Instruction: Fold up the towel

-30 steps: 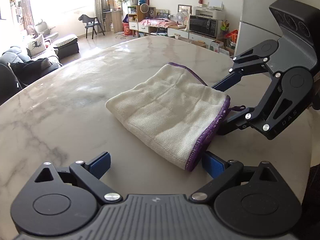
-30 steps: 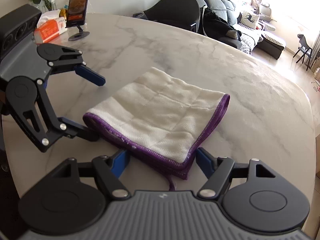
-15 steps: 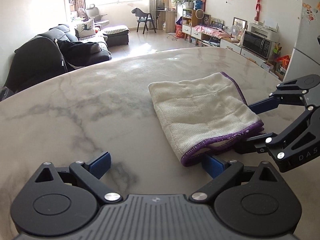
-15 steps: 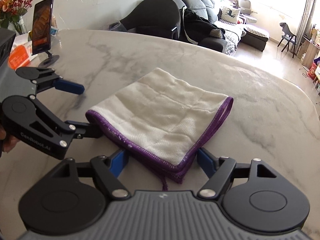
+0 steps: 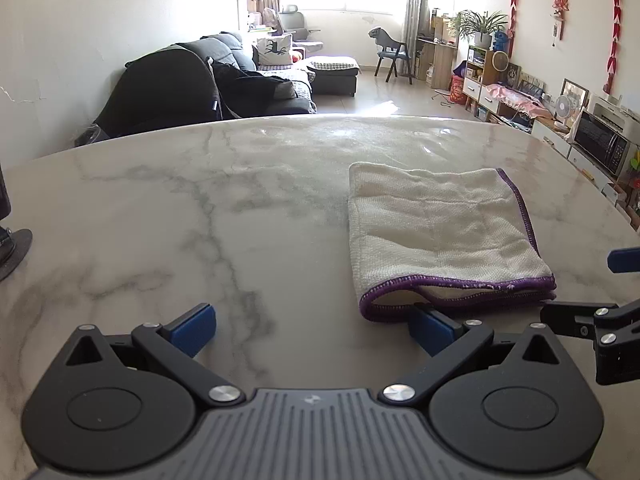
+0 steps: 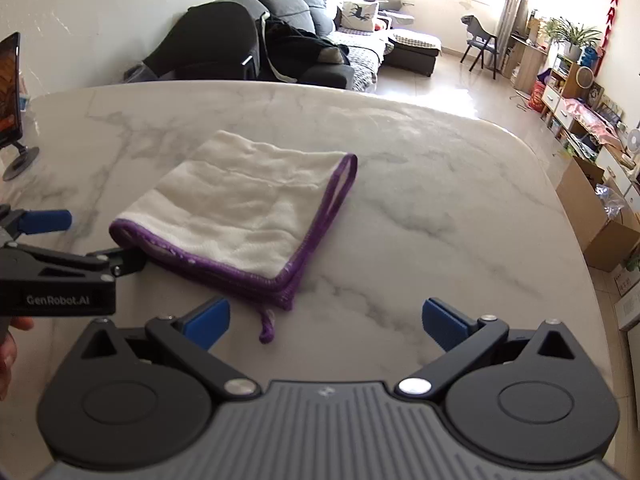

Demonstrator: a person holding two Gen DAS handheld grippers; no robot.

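Observation:
A white towel with a purple hem (image 5: 436, 236) lies folded flat on the marble table (image 5: 200, 220). It also shows in the right wrist view (image 6: 244, 208), with a purple hang loop at its near corner. My left gripper (image 5: 312, 326) is open and empty, its right fingertip just in front of the towel's near left corner. My right gripper (image 6: 326, 322) is open and empty, just short of the towel's near right corner. Each gripper shows at the edge of the other's view, beside the towel's near edge.
A phone on a stand (image 6: 10, 100) sits at the table's left side. The table's rounded edge (image 6: 576, 240) drops off to the right. A dark sofa (image 5: 208, 80) and shelves stand beyond the table.
Both grippers have swung round and drawn back from the towel's near edge. The right gripper no longer straddles the towel's corner. The towel has stayed flat on the table.

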